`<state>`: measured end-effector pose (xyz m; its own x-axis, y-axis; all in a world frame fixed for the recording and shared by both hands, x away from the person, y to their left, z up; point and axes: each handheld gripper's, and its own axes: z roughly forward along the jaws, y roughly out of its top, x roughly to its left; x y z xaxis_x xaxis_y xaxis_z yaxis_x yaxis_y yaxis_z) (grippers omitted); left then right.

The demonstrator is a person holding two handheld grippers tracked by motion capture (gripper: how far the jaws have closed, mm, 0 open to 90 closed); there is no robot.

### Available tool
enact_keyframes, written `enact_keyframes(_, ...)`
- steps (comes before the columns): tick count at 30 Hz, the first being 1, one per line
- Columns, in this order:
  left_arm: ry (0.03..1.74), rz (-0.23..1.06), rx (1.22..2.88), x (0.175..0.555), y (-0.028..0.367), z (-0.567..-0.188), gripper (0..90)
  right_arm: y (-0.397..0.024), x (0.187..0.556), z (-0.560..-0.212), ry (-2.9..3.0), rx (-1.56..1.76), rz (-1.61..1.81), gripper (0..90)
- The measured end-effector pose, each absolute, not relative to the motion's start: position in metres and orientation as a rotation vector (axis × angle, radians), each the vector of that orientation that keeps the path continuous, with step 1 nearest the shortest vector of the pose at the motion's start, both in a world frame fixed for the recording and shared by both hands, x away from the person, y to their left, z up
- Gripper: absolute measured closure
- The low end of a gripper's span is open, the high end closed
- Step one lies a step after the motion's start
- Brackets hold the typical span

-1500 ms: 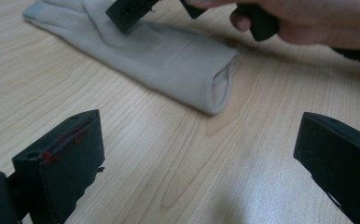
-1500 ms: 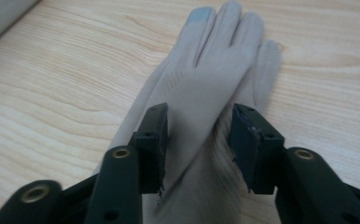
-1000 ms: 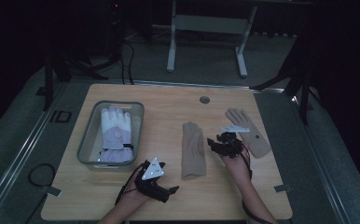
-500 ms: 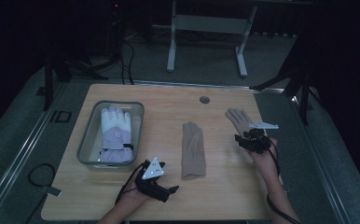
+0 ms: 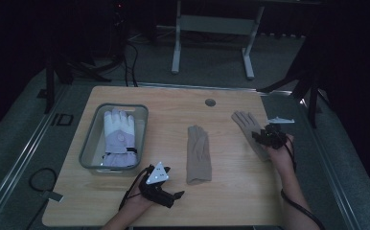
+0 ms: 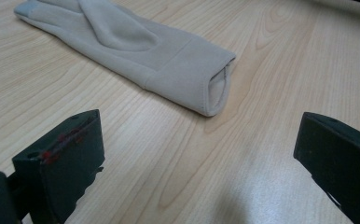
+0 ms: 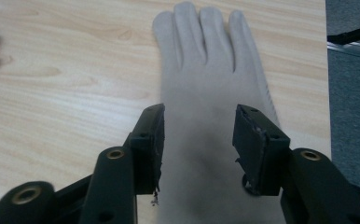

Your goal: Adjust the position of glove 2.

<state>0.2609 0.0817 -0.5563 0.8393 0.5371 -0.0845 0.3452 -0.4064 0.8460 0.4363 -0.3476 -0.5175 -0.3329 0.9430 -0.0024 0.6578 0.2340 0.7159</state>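
Jaws of the right gripper (image 7: 199,140) stand half open above the flat beige fabric glove (image 7: 211,93) near the table's (image 5: 231,191) right edge; left gripper (image 6: 197,154) gapes wide, empty.

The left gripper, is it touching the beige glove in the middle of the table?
Apart. In the left gripper view, bare wood lies between the open left gripper and the cuff of the beige glove.

A grey bin (image 5: 90,139) sits at nine o'clock on the wooden tabletop (image 5: 173,103), holding a white and lavender glove (image 5: 119,137) laid flat. A small round grommet (image 5: 210,102) lies at twelve o'clock, and beyond the far edge stands a metal frame (image 5: 212,28) on the floor.
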Motion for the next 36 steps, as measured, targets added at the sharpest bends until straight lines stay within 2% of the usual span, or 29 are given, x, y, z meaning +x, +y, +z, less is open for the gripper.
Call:
enact_keyframes(14,0.636,0.229,2.043,0.259,0.079,-0.559,1.8,-0.358,0.458,-0.543,2.075,1.519,0.808,51.6)
enact_keyframes(16,0.636,0.229,2.045,0.259,0.078,-0.559,1.7,-0.36,0.459,-0.547,2.069,1.509,0.83,53.7)
enact_keyframes(18,0.637,0.224,2.044,0.259,0.078,-0.56,1.7,-0.359,0.458,-0.548,2.064,1.495,0.842,59.5)
enact_keyframes(19,0.636,0.223,2.048,0.259,0.078,-0.56,1.8,-0.358,0.457,-0.549,2.067,1.473,0.849,73.6)
enact_keyframes(20,0.636,0.223,2.048,0.259,0.078,-0.56,1.8,-0.358,0.457,-0.549,2.067,1.473,0.849,73.6)
enact_keyframes(21,0.634,0.225,2.05,0.259,0.078,-0.56,1.7,-0.356,0.456,-0.548,2.057,1.493,0.833,81.8)
enact_keyframes(26,0.636,0.227,2.041,0.259,0.079,-0.559,1.7,-0.35,0.451,-0.542,2.004,1.576,0.833,83.5)
enact_keyframes(36,0.64,0.236,2.036,0.26,0.081,-0.558,1.8,-0.321,0.407,-0.521,1.877,1.619,0.924,83.5)
